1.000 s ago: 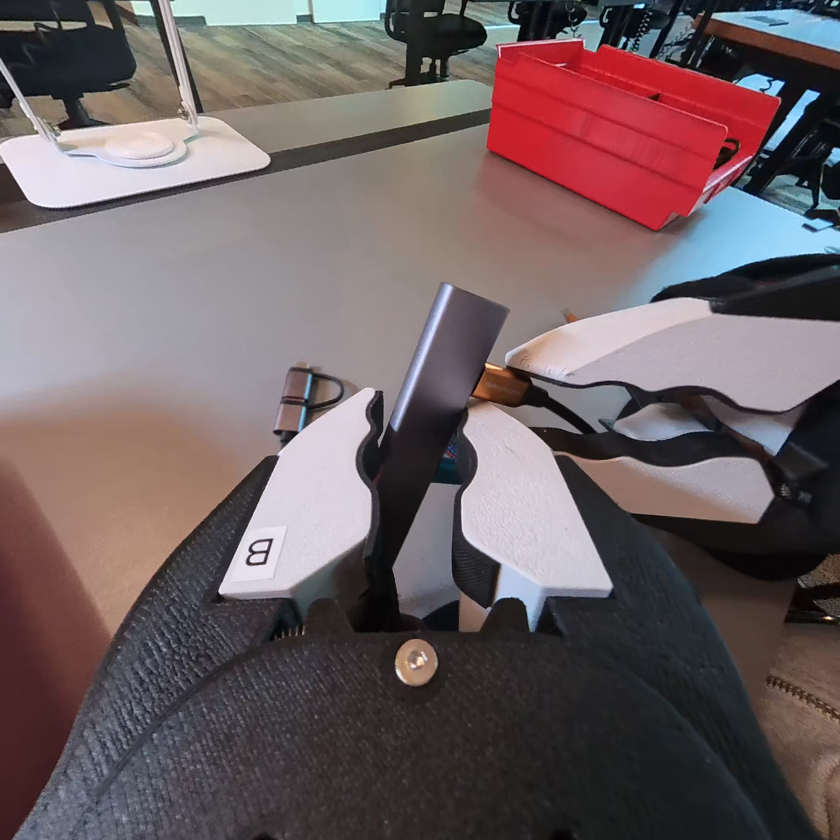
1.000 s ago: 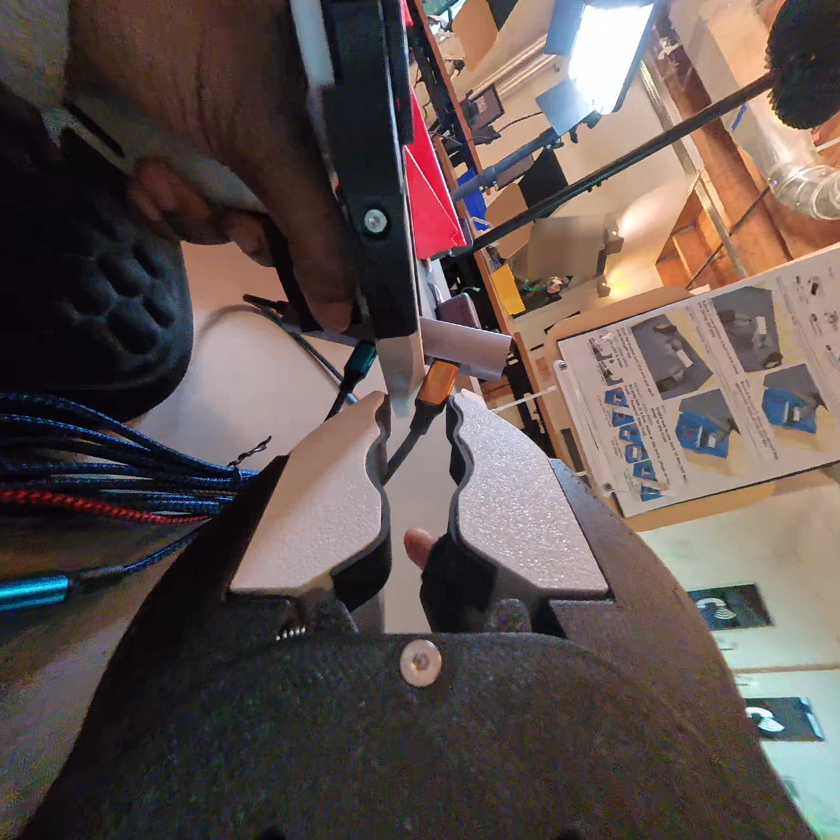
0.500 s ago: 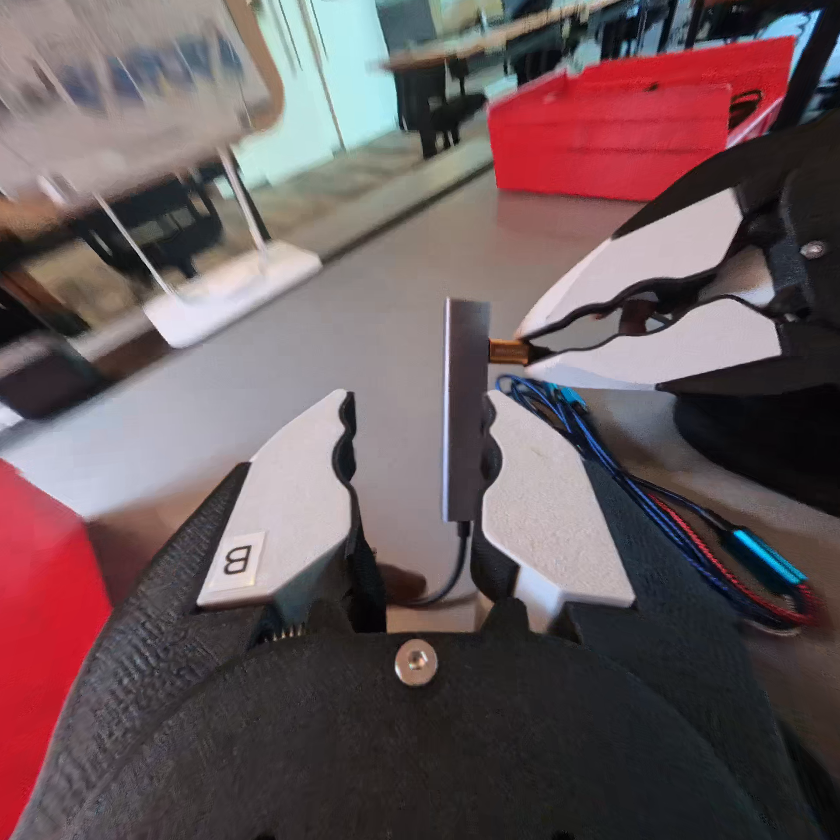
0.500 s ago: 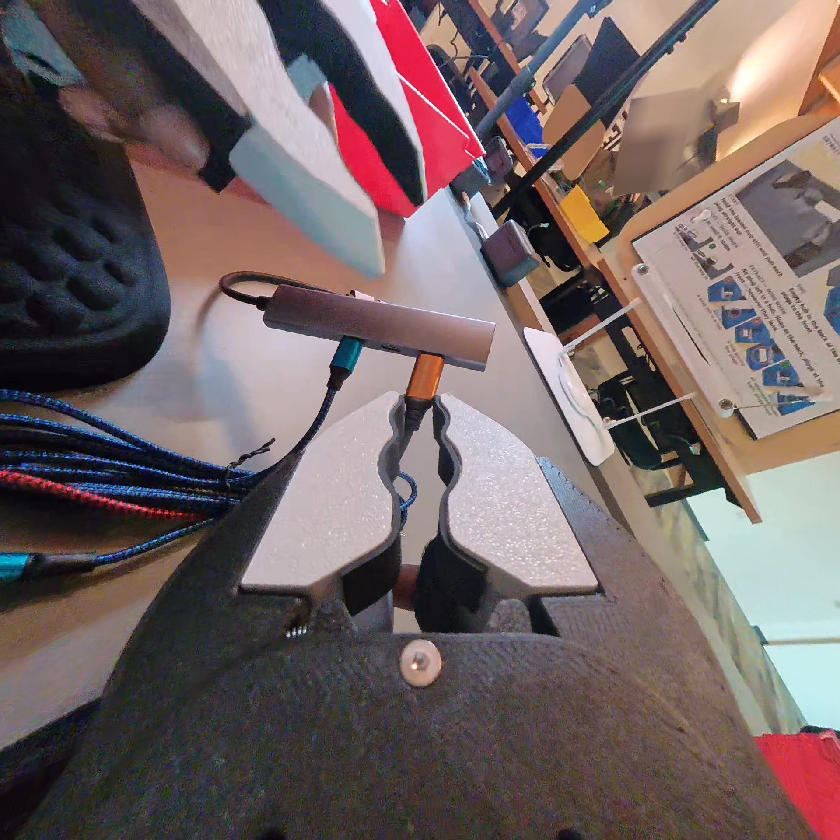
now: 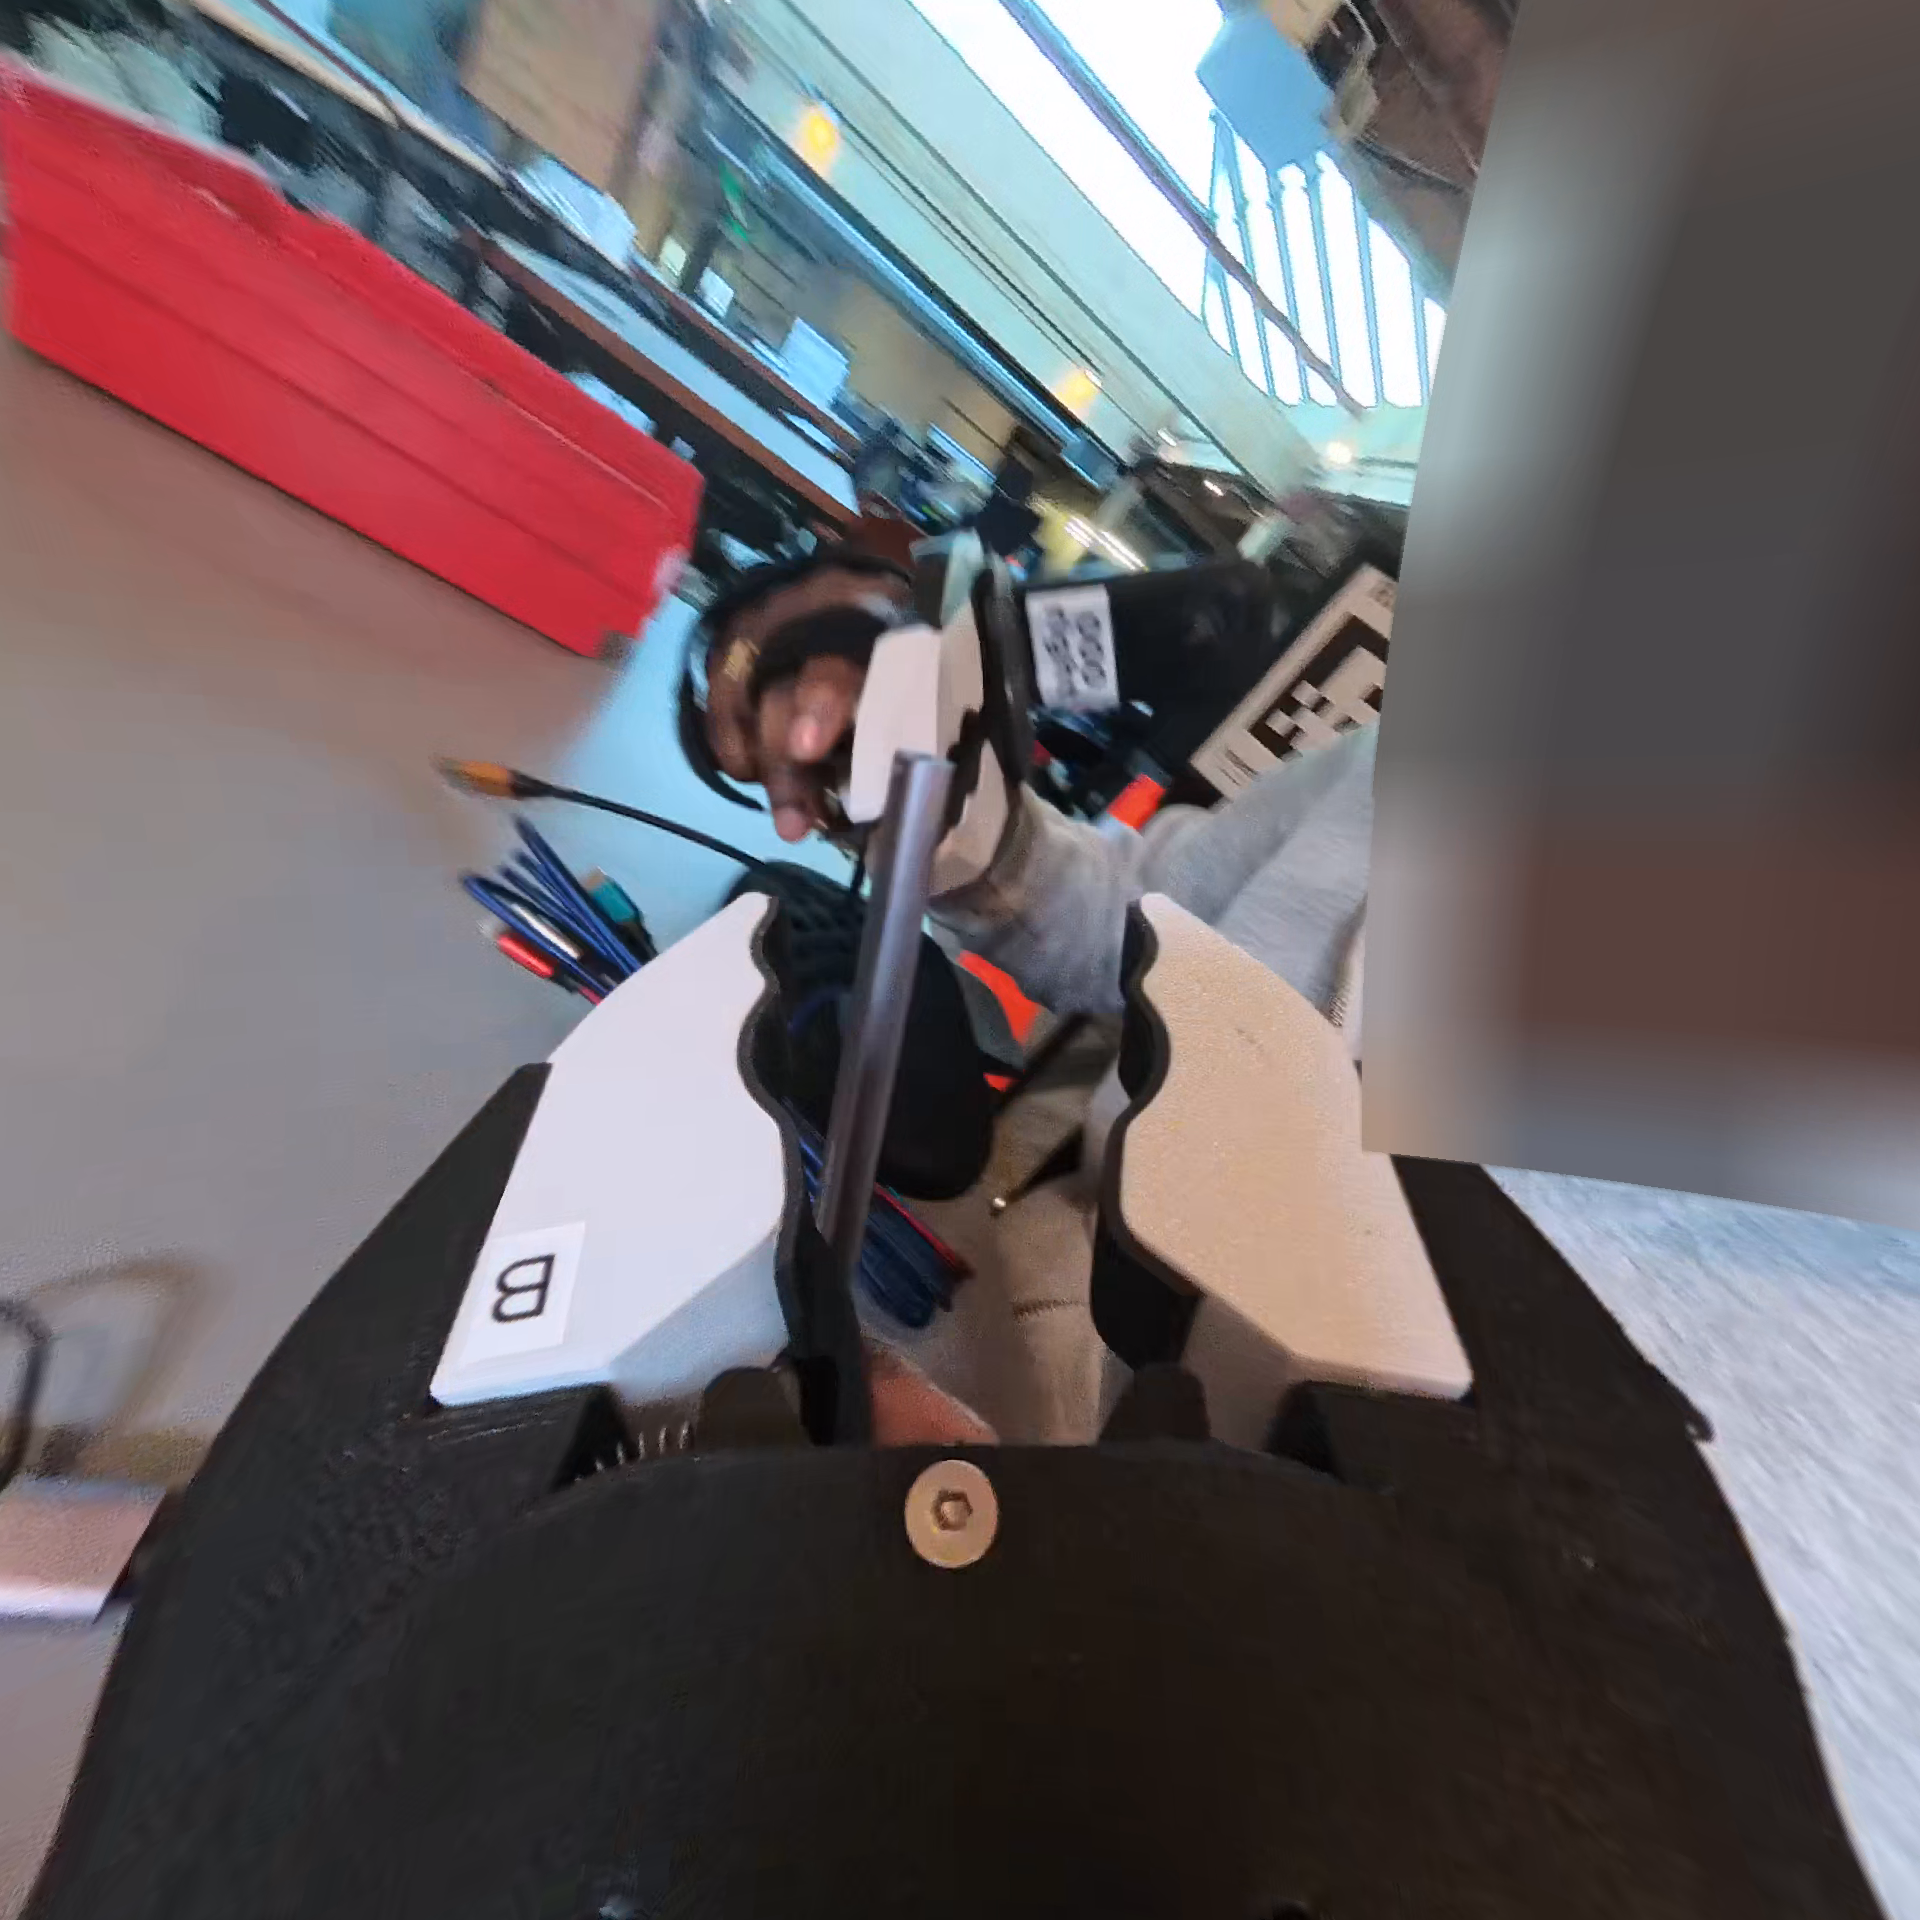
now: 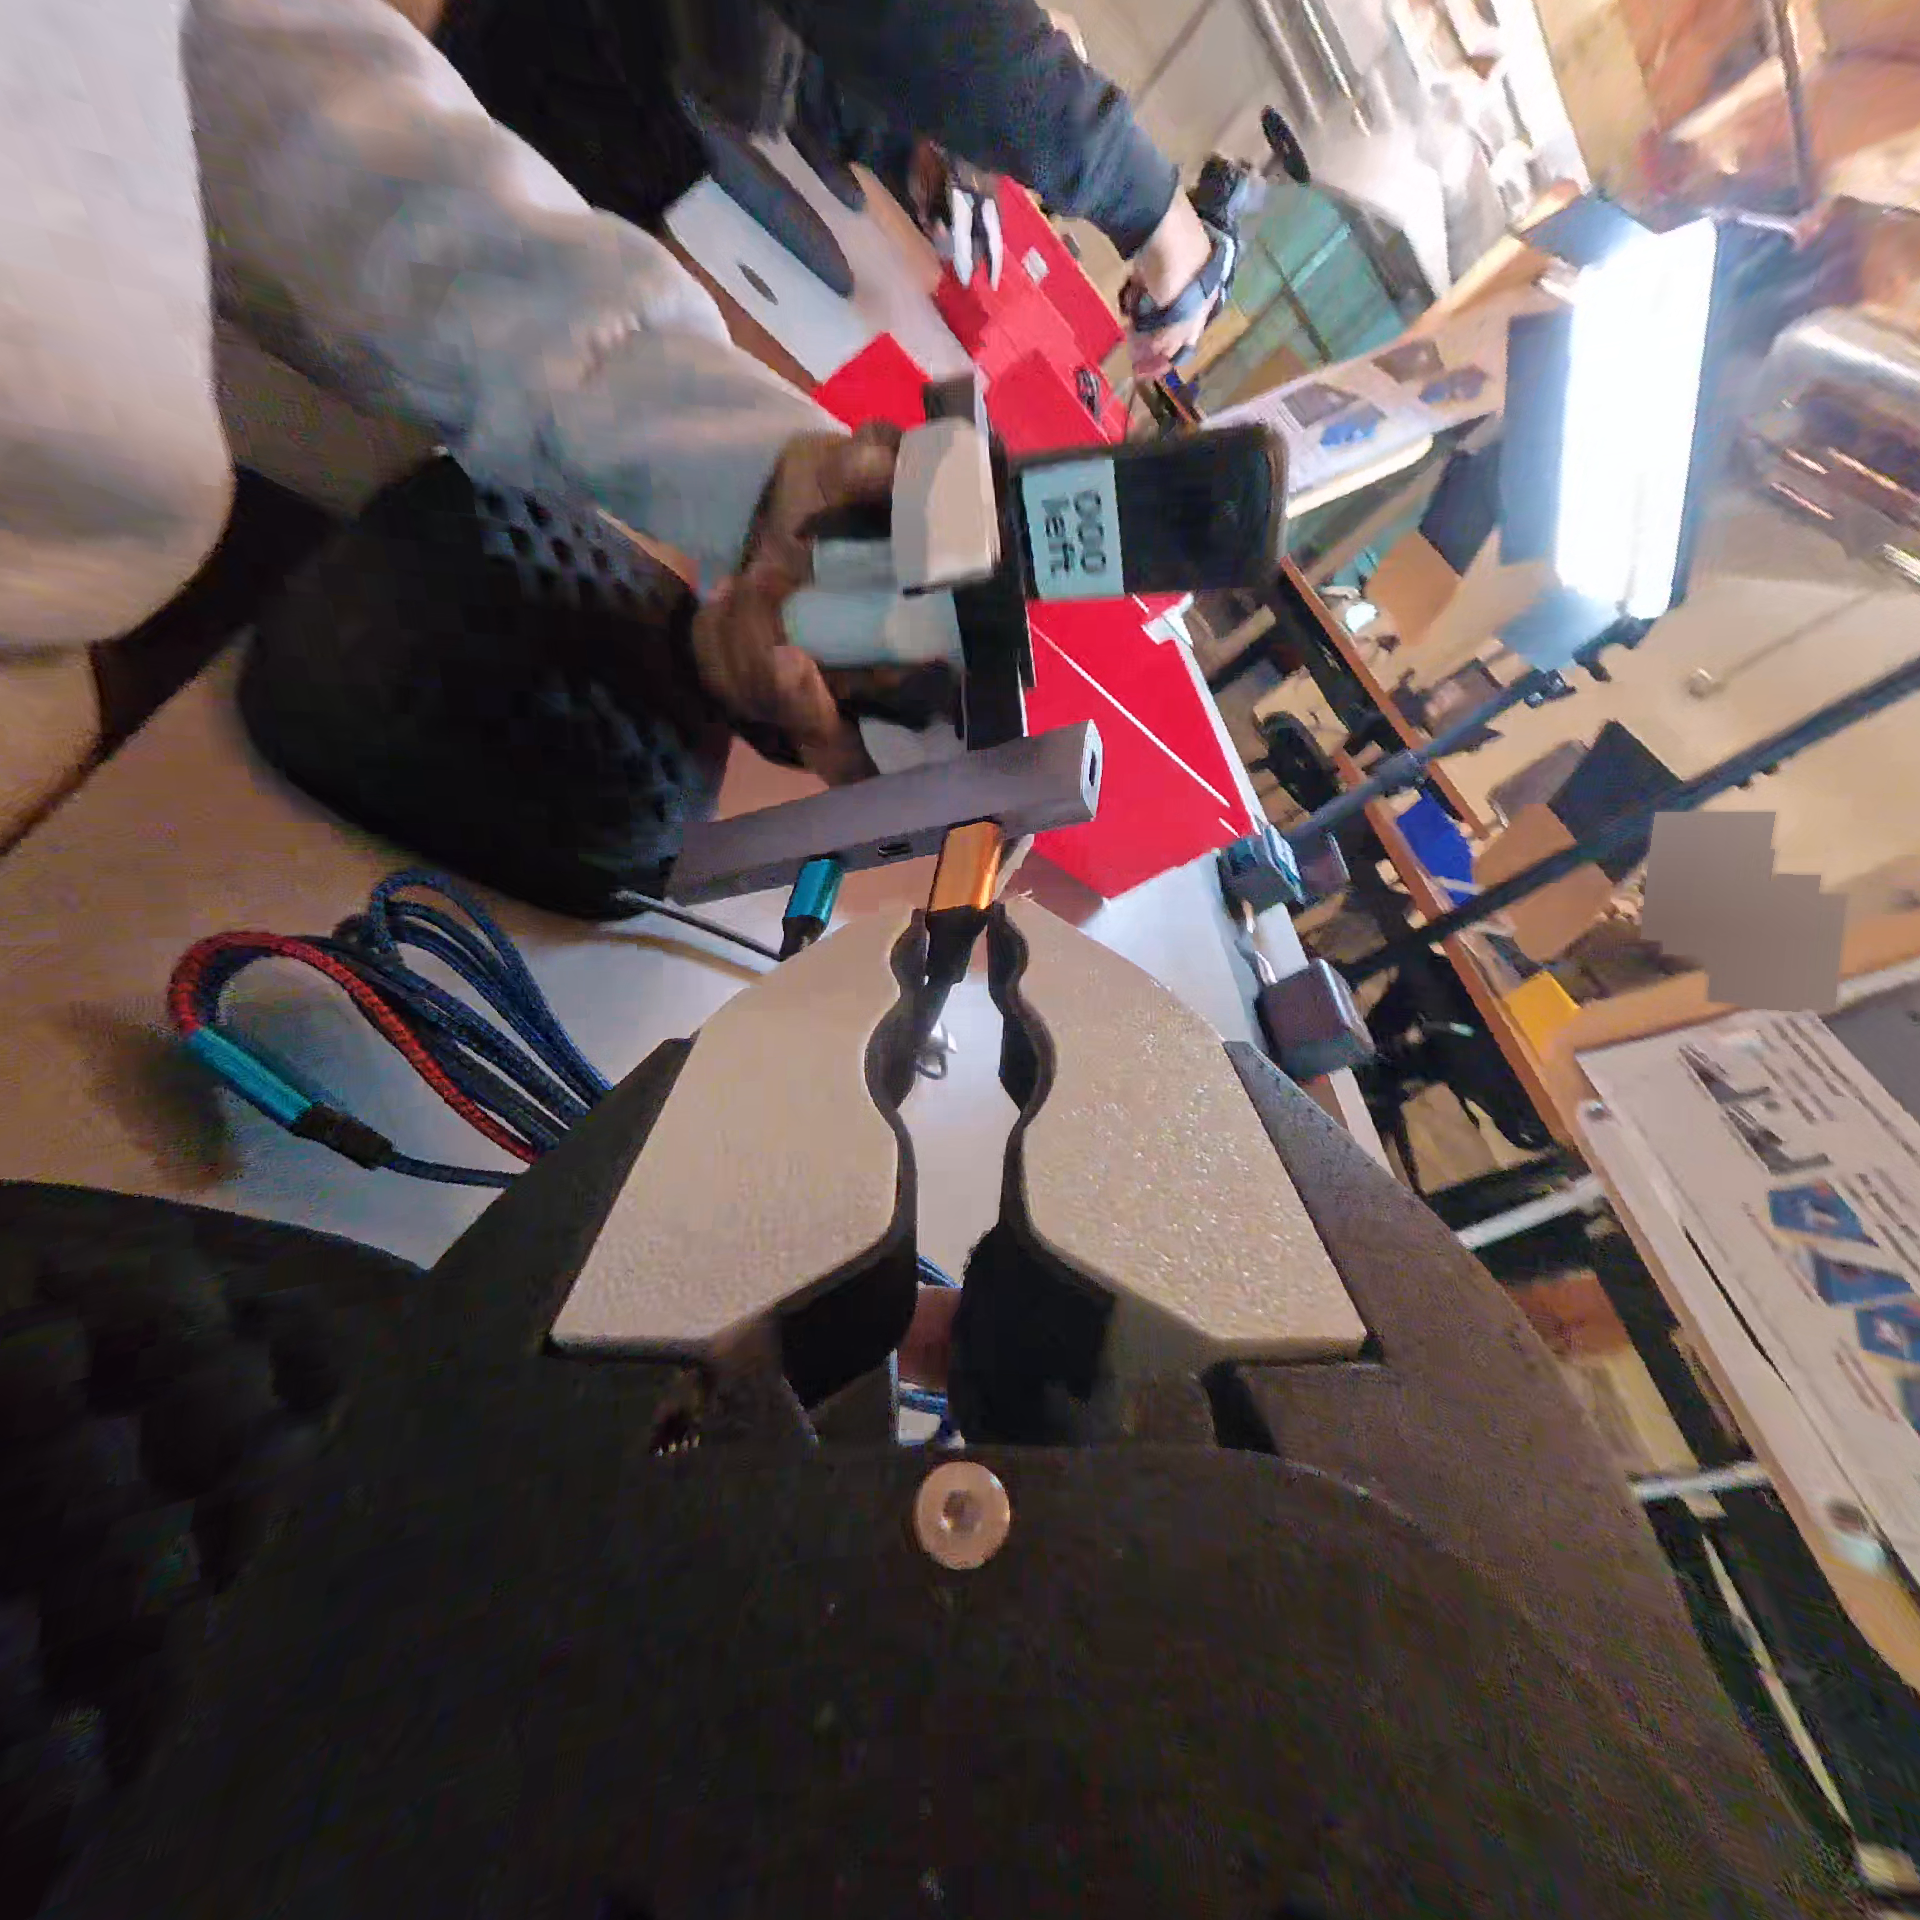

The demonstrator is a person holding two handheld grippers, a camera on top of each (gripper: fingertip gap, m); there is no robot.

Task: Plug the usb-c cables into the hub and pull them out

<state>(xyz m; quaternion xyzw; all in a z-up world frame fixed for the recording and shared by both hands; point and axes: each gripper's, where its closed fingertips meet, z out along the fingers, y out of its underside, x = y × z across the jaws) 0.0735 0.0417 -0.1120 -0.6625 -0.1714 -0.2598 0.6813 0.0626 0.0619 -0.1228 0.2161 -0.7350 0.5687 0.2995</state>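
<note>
The left gripper (image 5: 951, 914) is released, its two white fingers spread wide. The slim grey hub (image 5: 883, 987) stands edge-on in the gap, close against the left finger and well clear of the right one; whether it actually touches that left finger cannot be told. In the right wrist view, a bundle of blue and red braided cables (image 6: 416, 997) lies coiled on the desk (image 6: 125, 883) at the left, in front of a black dimpled pad (image 6: 468, 675). Just right of the bundle, the hub hangs above the desk, tilted up toward its right end, with the black edge of the left gripper and the person's hand (image 6: 758, 665) right above it. A teal plug (image 6: 812, 896) sits in the hub's lower side. Next to it on the right, an orange plug (image 6: 964, 871) is also seated in the hub. The right gripper (image 6: 956, 925) is clenched, its fingertips pinching the neck of the cable directly behind the orange plug. A red bin (image 6: 1122, 717) stands on the desk beyond the hub.
</note>
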